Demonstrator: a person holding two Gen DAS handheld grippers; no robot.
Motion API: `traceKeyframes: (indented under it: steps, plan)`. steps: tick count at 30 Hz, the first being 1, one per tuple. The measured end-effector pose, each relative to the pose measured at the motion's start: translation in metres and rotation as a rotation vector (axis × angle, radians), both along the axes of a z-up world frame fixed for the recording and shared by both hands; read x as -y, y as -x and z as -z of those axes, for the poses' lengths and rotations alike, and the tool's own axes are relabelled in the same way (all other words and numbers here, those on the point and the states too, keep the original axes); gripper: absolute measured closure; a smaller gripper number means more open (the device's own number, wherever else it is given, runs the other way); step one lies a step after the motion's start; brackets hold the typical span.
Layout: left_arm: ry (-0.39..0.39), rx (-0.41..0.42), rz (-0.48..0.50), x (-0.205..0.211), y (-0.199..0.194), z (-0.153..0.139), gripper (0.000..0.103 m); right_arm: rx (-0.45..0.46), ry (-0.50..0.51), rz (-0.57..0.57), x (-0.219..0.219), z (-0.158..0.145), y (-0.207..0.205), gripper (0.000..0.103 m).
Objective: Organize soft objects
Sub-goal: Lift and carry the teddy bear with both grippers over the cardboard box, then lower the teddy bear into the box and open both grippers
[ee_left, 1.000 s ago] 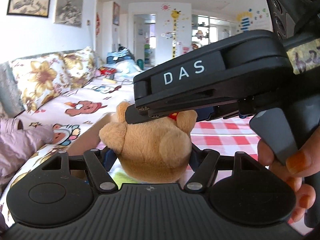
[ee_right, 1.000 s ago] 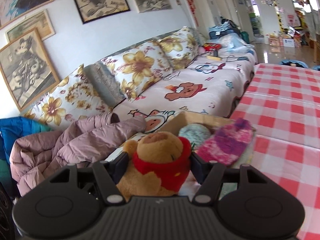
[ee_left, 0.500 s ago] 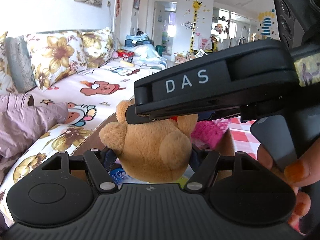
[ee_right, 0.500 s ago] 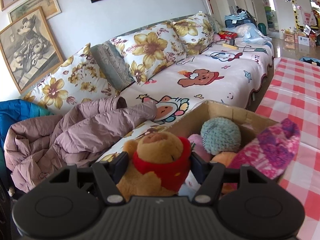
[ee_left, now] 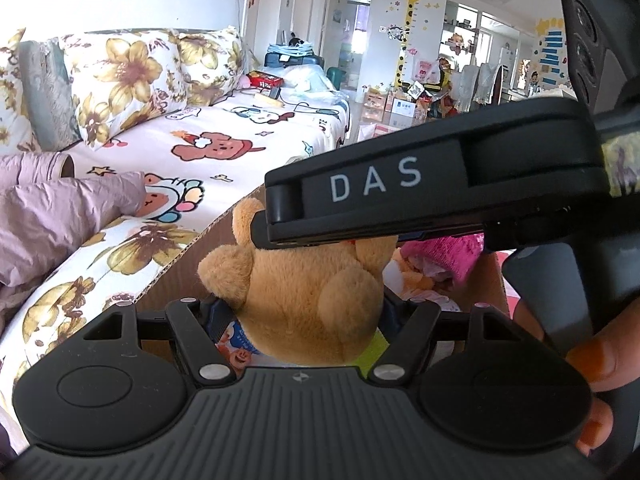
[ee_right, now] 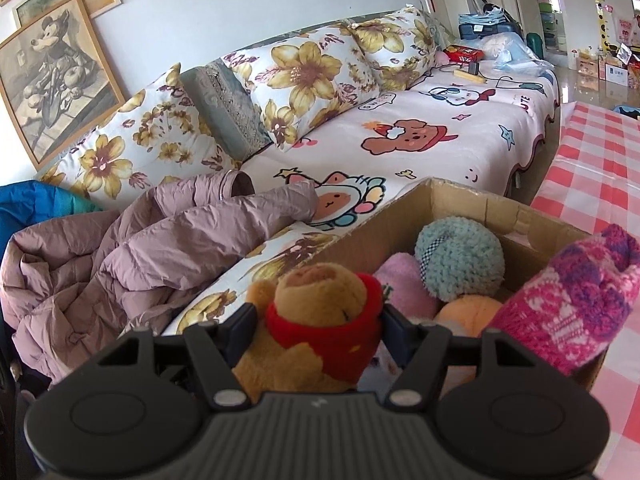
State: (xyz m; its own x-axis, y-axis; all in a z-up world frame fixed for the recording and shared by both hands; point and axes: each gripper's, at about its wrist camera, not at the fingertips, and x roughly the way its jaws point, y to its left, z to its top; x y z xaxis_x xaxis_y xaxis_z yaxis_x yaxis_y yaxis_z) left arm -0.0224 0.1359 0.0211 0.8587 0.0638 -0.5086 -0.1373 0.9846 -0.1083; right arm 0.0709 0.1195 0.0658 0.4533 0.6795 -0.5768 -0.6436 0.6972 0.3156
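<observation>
The sofa carries floral cushions and a mauve jacket.

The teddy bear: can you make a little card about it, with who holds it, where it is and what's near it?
toy: teddy bear, tan with a red scarf
held by: left gripper and right gripper, both shut on it
place: over the open cardboard box
in the box: teal knitted ball, pink plush
on the box edge: pink knitted hat
</observation>
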Motion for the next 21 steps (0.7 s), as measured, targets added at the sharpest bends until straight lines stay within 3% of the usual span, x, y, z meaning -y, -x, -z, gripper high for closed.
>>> traceKeyframes:
  steps: [16,18,21]
  plan:
    - [0.020,-0.025,-0.018,-0.003,0.002,0.000,0.016,0.005,0.021,-0.021,-0.008,0.006,-0.004,0.033]
    - [0.021,-0.025,-0.017,-0.005,0.002,0.000,0.003,0.006,0.017,-0.018,-0.009,0.006,-0.005,0.024]
    - [0.010,-0.008,-0.030,-0.009,0.006,-0.002,0.000,0.047,0.002,0.019,-0.003,0.000,-0.002,0.020]
